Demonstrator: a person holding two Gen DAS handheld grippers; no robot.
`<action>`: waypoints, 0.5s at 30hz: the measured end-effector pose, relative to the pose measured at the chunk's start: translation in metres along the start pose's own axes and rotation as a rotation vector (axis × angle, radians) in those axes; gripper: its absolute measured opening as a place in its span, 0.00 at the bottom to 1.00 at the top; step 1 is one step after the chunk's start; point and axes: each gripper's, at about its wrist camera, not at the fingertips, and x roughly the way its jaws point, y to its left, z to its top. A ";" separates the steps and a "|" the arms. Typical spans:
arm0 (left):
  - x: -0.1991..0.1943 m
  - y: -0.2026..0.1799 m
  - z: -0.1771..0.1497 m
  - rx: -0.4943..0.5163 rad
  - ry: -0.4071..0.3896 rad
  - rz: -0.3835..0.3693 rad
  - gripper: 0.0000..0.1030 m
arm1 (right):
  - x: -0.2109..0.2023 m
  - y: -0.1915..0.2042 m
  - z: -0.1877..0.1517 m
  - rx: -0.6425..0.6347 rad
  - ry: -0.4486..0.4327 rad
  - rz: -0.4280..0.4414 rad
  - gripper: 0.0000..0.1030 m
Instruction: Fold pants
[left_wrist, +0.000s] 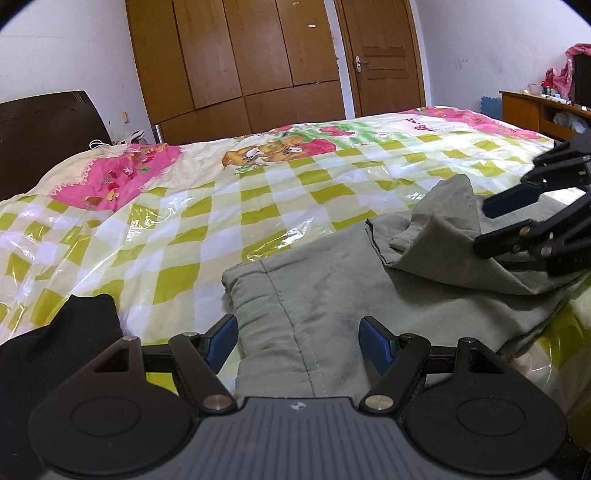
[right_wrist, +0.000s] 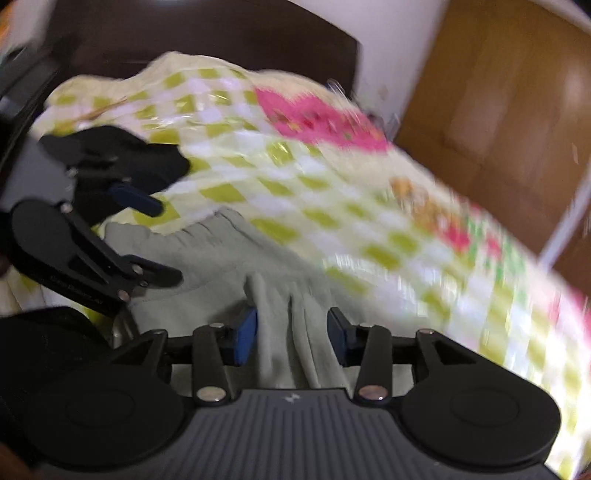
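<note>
You hold both claws open over the grey pants (left_wrist: 325, 273), left gripper (left_wrist: 297, 341) and right gripper (right_wrist: 291, 334) gripping nothing, so the fold can settle flat.

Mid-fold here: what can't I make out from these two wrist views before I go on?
- Near part of the grey pants: left wrist view, hidden below the left gripper body.
- Pants' far end: cut off at the right edge behind the right gripper.
- Black garment: mostly hidden by the gripper body and the left edge.
- Right wrist view: motion blur smears the bedspread; whether the pads of the right gripper touch the fabric between the jaws is unclear.
</note>
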 end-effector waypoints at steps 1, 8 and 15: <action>0.000 0.000 0.000 0.001 -0.001 -0.003 0.82 | 0.000 -0.009 -0.004 0.051 0.026 -0.013 0.40; -0.001 0.002 -0.003 -0.003 0.008 0.005 0.82 | -0.008 -0.037 0.001 0.147 0.008 0.051 0.40; -0.004 0.003 -0.005 -0.019 0.004 0.006 0.82 | 0.024 -0.021 0.011 0.052 0.075 0.032 0.40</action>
